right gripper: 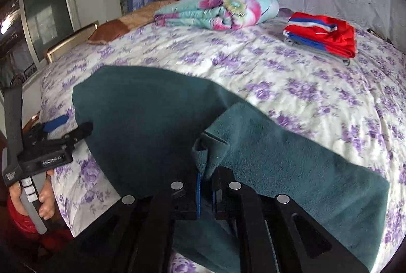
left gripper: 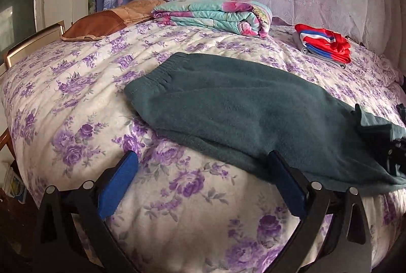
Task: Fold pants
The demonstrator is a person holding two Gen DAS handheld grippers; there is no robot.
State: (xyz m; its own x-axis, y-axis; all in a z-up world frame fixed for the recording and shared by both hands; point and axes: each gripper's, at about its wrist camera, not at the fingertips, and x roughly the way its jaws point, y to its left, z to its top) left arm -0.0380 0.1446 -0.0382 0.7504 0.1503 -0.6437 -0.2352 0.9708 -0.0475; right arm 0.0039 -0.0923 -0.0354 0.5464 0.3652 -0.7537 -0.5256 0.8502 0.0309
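While flat on bed: pants (left gripper: 228, 105) teal fleece | doubled lengthwise | waistband gathered

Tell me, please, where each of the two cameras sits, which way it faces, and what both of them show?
Left wrist view: sits on the left gripper, looks across the bed toward the curtain; its two blue-padded fingers stand wide apart, nothing between them.
Right wrist view: sits on the right gripper, faces the same way; its jaws pinch a fold of the teal pants; the left gripper and the hand holding it show at left.
Shared: pants, floral quilt, red and blue clothes.
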